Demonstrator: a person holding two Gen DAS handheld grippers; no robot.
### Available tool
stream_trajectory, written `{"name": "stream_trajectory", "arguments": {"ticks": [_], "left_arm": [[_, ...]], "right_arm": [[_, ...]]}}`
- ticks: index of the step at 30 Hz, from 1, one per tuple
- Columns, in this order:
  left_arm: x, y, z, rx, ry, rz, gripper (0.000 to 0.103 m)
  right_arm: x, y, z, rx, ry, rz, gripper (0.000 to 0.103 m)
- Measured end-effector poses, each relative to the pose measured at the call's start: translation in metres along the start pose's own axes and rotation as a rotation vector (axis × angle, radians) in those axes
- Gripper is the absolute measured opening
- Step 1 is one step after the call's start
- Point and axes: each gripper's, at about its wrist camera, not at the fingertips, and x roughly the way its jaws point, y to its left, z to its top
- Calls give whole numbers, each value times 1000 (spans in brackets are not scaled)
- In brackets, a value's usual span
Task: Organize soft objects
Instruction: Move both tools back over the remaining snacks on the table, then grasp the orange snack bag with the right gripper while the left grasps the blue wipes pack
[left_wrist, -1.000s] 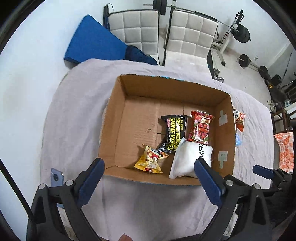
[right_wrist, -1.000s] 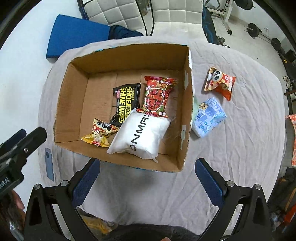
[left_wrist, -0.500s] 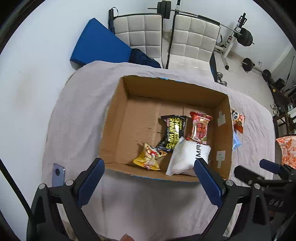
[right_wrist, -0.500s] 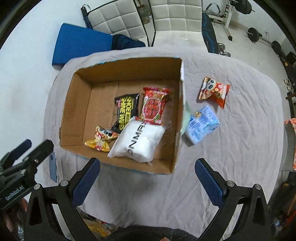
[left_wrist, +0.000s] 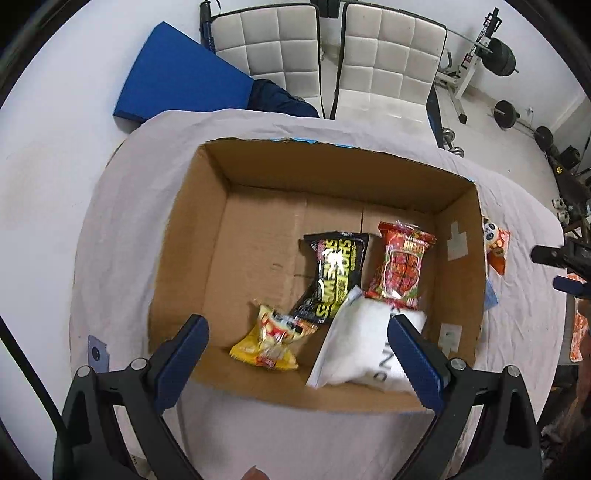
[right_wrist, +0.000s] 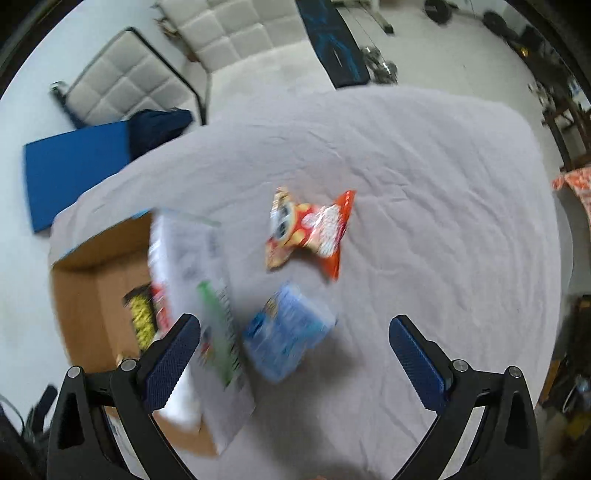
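Note:
An open cardboard box (left_wrist: 192, 236) on the grey cloth holds a yellow snack bag (left_wrist: 267, 338), a black wipes pack (left_wrist: 334, 273), a red snack pack (left_wrist: 400, 269) and a white pouch (left_wrist: 360, 347). My left gripper (left_wrist: 295, 354) is open and empty above the box's near wall. My right gripper (right_wrist: 293, 349) is open and empty above a blue pack (right_wrist: 286, 332) lying on the cloth right of the box (right_wrist: 99, 295). An orange panda snack bag (right_wrist: 308, 230) lies beyond the blue pack, and also shows in the left wrist view (left_wrist: 496, 243).
Two white padded chairs (left_wrist: 384, 66) and a blue mat (left_wrist: 184, 77) stand beyond the table. Gym weights (left_wrist: 498, 55) sit at the far right. A small blue-grey device (left_wrist: 96, 353) lies on the cloth left of the box. An orange patterned item (right_wrist: 576, 184) is at the right edge.
My left gripper has moved closer to the box. My right gripper has swung right, away from the box, and now looks at the blue pack and the panda bag; its view is blurred.

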Motion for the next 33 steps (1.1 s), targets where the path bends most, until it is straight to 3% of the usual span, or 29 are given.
{"name": "stream_trajectory", "arguments": {"ticks": [8, 9, 12, 14, 18, 22, 24, 29, 33], "left_arm": [[28, -23, 36, 19, 14, 21, 99], [30, -28, 41, 27, 9, 25, 99], [33, -42, 51, 55, 5, 23, 99], [31, -60, 57, 95, 1, 0, 99], [22, -122, 64, 251, 20, -99, 99], [20, -201, 62, 500, 28, -94, 99], [30, -240, 58, 619, 65, -85, 99], [90, -315, 37, 866, 268, -18, 99], [140, -334, 24, 940, 452, 49, 99]], "right_arm": [[81, 1, 59, 53, 99, -32, 102], [92, 1, 63, 61, 117, -37, 97], [115, -4, 65, 79, 172, -46, 63], [119, -16, 63, 120, 175, 12, 61], [108, -45, 59, 76, 160, -26, 60], [85, -94, 46, 84, 143, -44, 60], [73, -123, 37, 105, 137, -46, 60], [51, -188, 5, 165, 114, -83, 60], [43, -225, -19, 212, 110, -83, 60]]}}
